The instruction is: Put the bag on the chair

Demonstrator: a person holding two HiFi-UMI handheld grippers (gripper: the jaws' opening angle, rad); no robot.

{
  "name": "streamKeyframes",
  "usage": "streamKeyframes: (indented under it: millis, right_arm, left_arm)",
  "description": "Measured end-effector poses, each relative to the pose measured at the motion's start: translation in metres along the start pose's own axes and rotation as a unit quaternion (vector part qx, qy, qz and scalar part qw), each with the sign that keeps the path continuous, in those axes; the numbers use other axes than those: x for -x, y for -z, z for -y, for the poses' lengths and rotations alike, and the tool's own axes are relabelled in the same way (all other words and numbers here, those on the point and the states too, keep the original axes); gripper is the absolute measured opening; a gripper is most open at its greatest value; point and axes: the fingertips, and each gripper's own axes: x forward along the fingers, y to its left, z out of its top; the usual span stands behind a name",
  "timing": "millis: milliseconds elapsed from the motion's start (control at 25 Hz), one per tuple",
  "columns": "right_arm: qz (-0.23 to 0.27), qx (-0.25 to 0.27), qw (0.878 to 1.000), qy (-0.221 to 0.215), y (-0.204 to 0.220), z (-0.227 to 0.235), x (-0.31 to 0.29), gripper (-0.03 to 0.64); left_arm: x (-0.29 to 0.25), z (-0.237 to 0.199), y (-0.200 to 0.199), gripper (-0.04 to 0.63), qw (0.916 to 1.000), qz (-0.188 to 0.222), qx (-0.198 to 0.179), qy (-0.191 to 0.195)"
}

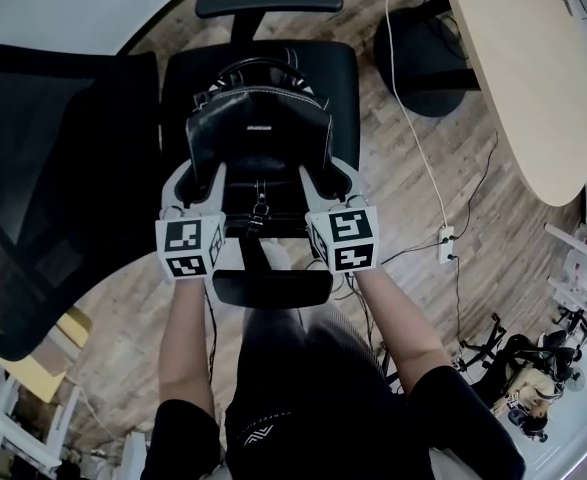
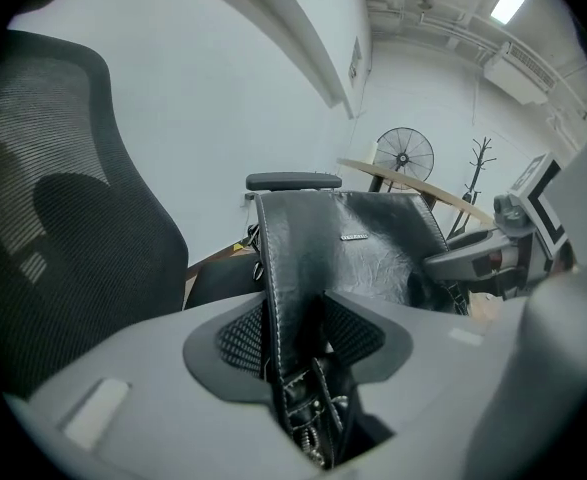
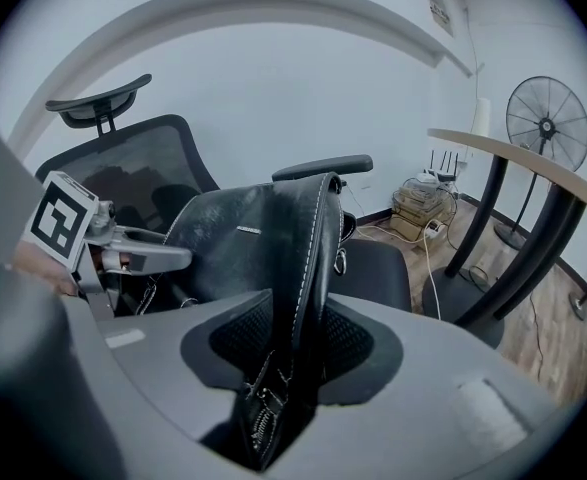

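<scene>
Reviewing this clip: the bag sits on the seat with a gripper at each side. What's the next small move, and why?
Probably draw both grippers straight back toward the person. The bag appears to rest on the chair seat, and the left gripper and right gripper each have jaws apart around a side edge, pads seemingly off the leather, so nothing should drag.

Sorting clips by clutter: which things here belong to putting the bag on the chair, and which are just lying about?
Job: bag, chair, left gripper, right gripper, each open around a bag end.
Lying about: second mesh chair, table, power strip, fan.
</scene>
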Motion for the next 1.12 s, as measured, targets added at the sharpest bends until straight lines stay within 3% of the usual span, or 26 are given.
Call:
streamKeyframes:
  millis: [320,760,1120]
  right_arm:
    - [-0.009,-0.002,0.999,0.033,0.000,0.007,0.002,0.187]
    - [0.015,-0.004,0.999,0.050,-0.013,0.012,0.017,0.193]
    - [0.032,-0.011,0.999,0.030,-0.022,0.010,0.041,0.121]
  left_arm:
    - [0.005,-0.010,0.004,0.201,0.9998,-0.008,0.017,-0.003]
    - [0.019,-0.008,-0.007,0.189,0.9998,0.001,0.017,-0.006]
    - [0.041,0.007,-0.024,0.120,0.9994,0.020,0.023,-0.013]
